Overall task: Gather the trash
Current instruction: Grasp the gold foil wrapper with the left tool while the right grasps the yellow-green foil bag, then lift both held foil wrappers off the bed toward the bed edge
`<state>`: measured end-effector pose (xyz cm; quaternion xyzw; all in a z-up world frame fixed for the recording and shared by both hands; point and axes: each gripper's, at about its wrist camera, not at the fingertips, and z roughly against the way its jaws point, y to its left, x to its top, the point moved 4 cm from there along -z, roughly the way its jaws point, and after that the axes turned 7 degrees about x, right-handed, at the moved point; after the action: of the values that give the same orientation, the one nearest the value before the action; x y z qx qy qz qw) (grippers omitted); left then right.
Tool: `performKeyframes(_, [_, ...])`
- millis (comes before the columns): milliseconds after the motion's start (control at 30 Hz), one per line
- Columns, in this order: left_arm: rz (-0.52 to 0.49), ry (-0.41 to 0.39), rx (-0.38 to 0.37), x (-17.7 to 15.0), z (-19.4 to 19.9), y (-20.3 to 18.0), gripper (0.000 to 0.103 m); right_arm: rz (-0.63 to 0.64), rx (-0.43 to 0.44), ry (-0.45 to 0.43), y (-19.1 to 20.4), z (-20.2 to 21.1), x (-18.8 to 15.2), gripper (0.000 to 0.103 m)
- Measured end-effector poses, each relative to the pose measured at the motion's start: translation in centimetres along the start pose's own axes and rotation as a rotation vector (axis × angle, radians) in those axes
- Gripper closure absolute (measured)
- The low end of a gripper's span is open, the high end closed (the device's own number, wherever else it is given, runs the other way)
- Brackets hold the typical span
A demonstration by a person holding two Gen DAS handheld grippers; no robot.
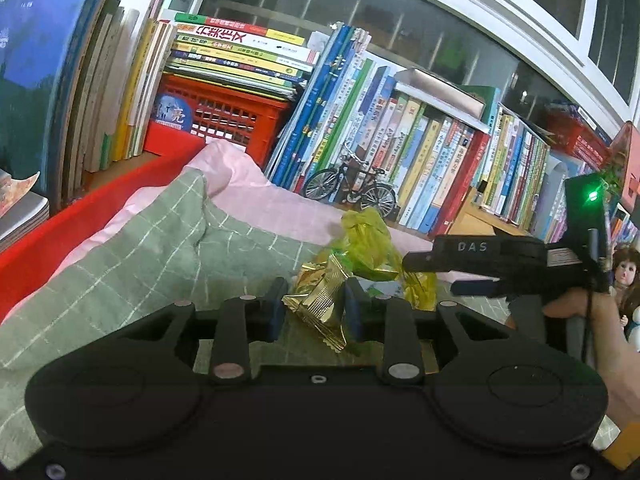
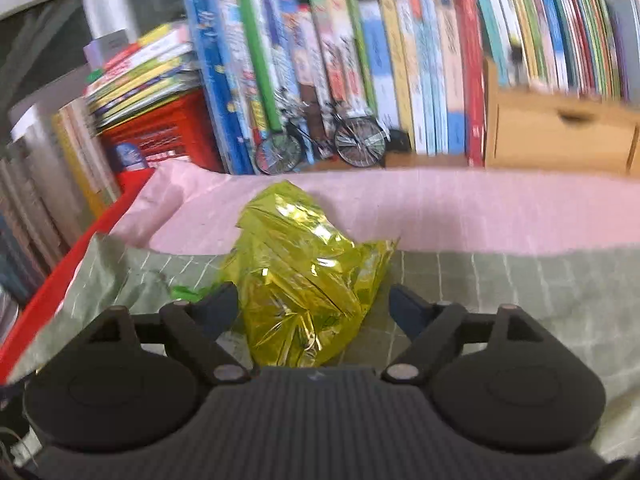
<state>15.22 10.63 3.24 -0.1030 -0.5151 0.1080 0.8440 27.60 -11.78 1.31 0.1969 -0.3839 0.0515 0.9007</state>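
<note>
A crumpled gold snack wrapper [image 1: 325,312] sits pinched between the two fingers of my left gripper [image 1: 316,295], which is shut on it just above the green checked cloth [image 1: 140,264]. Behind it lies a crinkled yellow-green foil bag [image 1: 368,240]. In the right wrist view that foil bag [image 2: 304,264] lies on the cloth between the wide-spread fingers of my right gripper [image 2: 314,295], which is open; the pads do not press it. The right gripper [image 1: 428,276] also shows in the left wrist view, coming in from the right with a hand behind it.
A pink cloth [image 2: 440,208] lies behind the green one, with a red rim [image 1: 80,212] on the left. Rows of books [image 1: 420,148], a red crate [image 1: 224,116], a model bicycle [image 1: 352,188], a wooden drawer box [image 2: 560,136] and a doll [image 1: 626,272] stand close around.
</note>
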Motion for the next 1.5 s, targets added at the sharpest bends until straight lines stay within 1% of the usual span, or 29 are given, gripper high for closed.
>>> performKeyframes(133, [0.012,0.011,-0.012,-0.1,-0.5,0.7,0.073,-0.045,0.001,0.029,-0.7,-1.8,-0.4,0.014])
performKeyframes(200, [0.006,0.021,-0.017,-0.3,-0.6,0.8,0.057,-0.090,0.036,0.033,-1.0,-2.1,-0.6,0.014])
performKeyframes(233, [-0.005,0.022,-0.017,-0.4,-0.6,0.8,0.054,-0.107,0.051,0.038,-1.2,-2.1,-0.6,0.020])
performKeyframes(267, [-0.016,0.018,-0.011,-0.5,-0.6,0.7,0.052,-0.113,0.059,0.046,-1.3,-2.2,-0.6,0.031])
performKeyframes(300, [-0.028,0.013,-0.004,-0.5,-0.6,0.6,0.051,-0.109,0.057,0.055,-1.2,-2.2,-0.7,0.038])
performKeyframes(333, [-0.034,0.007,0.001,-0.5,-0.4,0.5,0.050,-0.101,0.055,0.065,-1.2,-2.2,-0.7,0.054])
performKeyframes(400, [-0.037,-0.007,-0.001,-0.4,-0.3,0.4,0.043,-0.084,0.054,0.061,-1.1,-1.9,-0.7,0.060])
performKeyframes(433, [-0.040,-0.012,-0.005,-0.3,-0.2,0.2,0.041,-0.072,0.048,0.057,-1.1,-1.6,-0.7,0.071])
performKeyframes(467, [-0.047,-0.013,-0.006,-0.2,-0.1,0.0,0.040,-0.059,0.032,0.057,-1.1,-1.3,-0.7,0.089])
performKeyframes(500, [-0.060,-0.009,-0.004,-0.3,-0.2,-0.2,0.040,-0.051,0.014,0.056,-1.3,-1.1,-0.7,0.095])
performKeyframes(533, [-0.073,-0.001,-0.002,-0.4,-0.2,-0.4,0.040,-0.045,0.002,0.049,-1.4,-0.7,-0.7,0.095])
performKeyframes(667, [-0.154,0.032,0.003,-1.4,-0.5,-1.9,0.041,-0.046,-0.002,0.023,-2.5,0.7,-0.6,0.095])
performKeyframes(700, [-0.166,0.041,0.012,-1.7,-0.7,-2.2,0.044,-0.048,-0.001,0.017,-2.7,1.1,-0.6,0.095])
performKeyframes(733, [-0.172,0.052,0.022,-1.9,-0.9,-2.5,0.047,-0.049,-0.003,0.008,-3.0,1.5,-0.6,0.095])
performKeyframes(767, [-0.173,0.057,0.025,-2.1,-1.0,-2.8,0.057,-0.048,-0.007,0.002,-3.2,1.9,-0.6,0.095])
performKeyframes(800, [-0.169,0.054,0.025,-2.2,-0.9,-3.0,0.063,-0.045,-0.013,-0.006,-3.4,2.3,-0.6,0.095])
performKeyframes(900, [-0.181,0.035,0.009,-2.5,-0.5,-3.8,0.063,-0.027,-0.024,-0.029,-4.1,3.9,-0.8,0.095])
performKeyframes(1000, [-0.201,0.070,0.028,-2.9,-1.3,-4.4,0.063,-0.019,-0.055,-0.025,-5.1,5.5,-1.3,0.095])
performKeyframes(1100, [-0.159,0.100,0.059,-3.1,-2.7,-4.0,0.063,0.016,-0.091,-0.024,-6.0,7.0,-2.1,0.095])
performKeyframes(1167, [-0.124,0.115,0.075,-3.1,-3.7,-3.8,0.063,0.053,-0.093,-0.031,-6.2,7.7,-2.4,0.086])
performKeyframes(1200, [-0.109,0.125,0.078,-3.2,-4.1,-3.7,0.066,0.064,-0.087,-0.035,-6.2,7.8,-2.4,0.082])
performKeyframes(1233, [-0.091,0.133,0.069,-3.2,-4.3,-3.7,0.071,0.071,-0.075,-0.041,-6.2,7.9,-2.4,0.064])
performKeyframes(1267, [-0.084,0.132,0.053,-3.2,-4.3,-3.8,0.081,0.074,-0.051,-0.046,-6.0,8.0,-2.3,0.050])
performKeyframes(1333, [-0.118,0.112,0.049,-3.1,-3.6,-4.6,0.085,0.095,-0.006,-0.056,-5.3,7.7,-2.1,0.036])
performKeyframes(1433, [-0.186,0.054,0.040,-2.9,-2.2,-5.7,0.085,0.172,0.023,-0.069,-3.4,6.8,-1.6,0.026])
performKeyframes(1500, [-0.201,0.033,0.023,-2.7,-1.4,-6.1,0.085,0.194,0.029,-0.081,-2.2,5.9,-0.9,0.025])
